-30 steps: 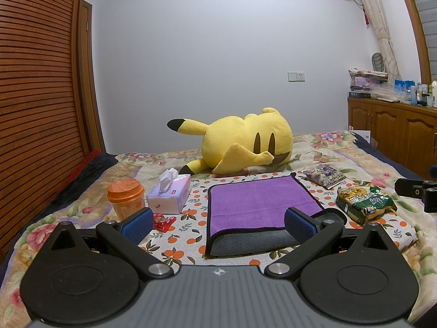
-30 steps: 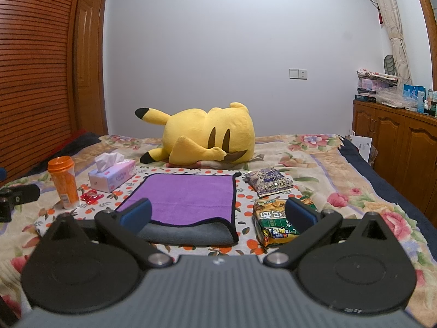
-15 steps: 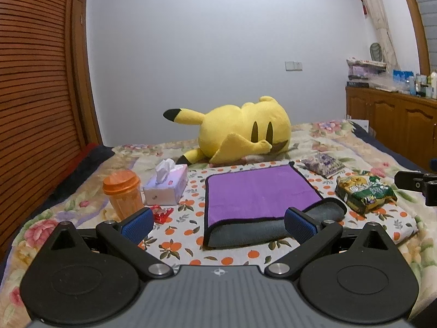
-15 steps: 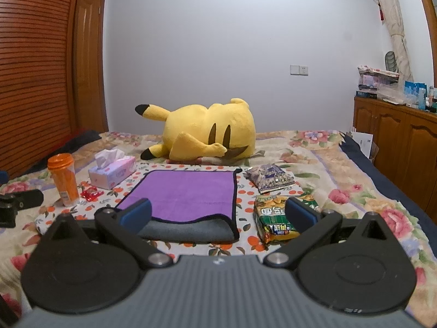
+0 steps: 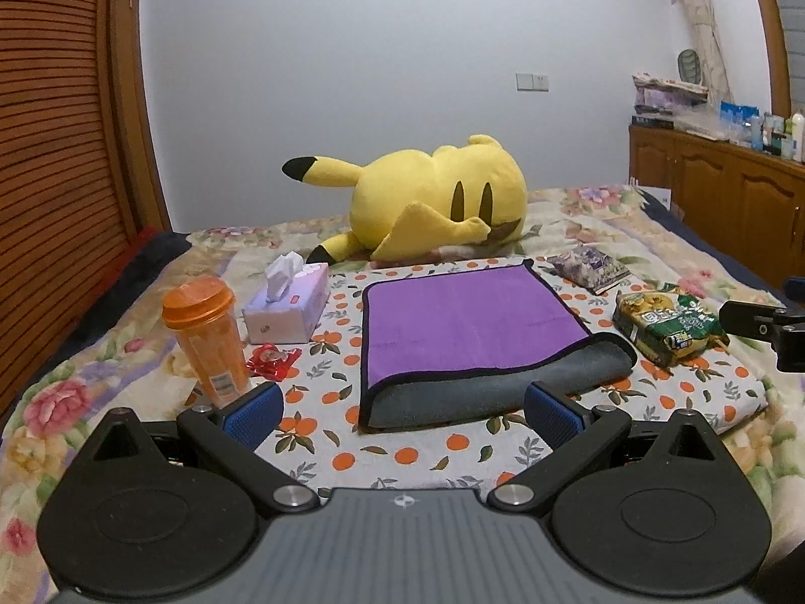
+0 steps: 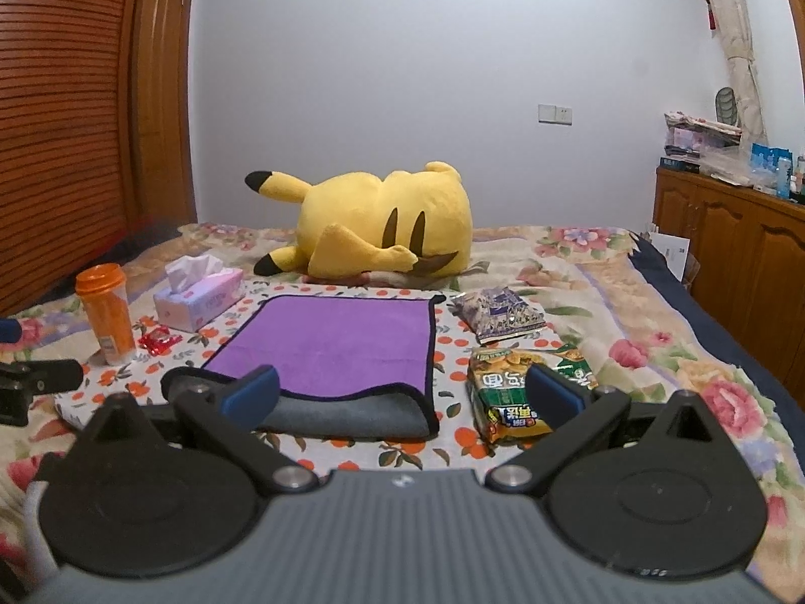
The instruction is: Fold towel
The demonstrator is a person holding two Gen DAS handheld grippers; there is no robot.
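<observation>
A purple towel with a grey underside and black edging lies folded on the orange-print cloth on the bed; its grey fold faces me. It also shows in the right wrist view. My left gripper is open and empty, just short of the towel's near edge. My right gripper is open and empty, near the towel's near right corner. The tip of the other gripper shows at each view's edge.
An orange bottle, a tissue box and a red wrapper lie left of the towel. A green snack bag and a purple packet lie right. A yellow plush toy lies behind. Wooden cabinets stand at right.
Both grippers have tilted down and moved slightly toward the towel; they stay open. The towel has not moved.
</observation>
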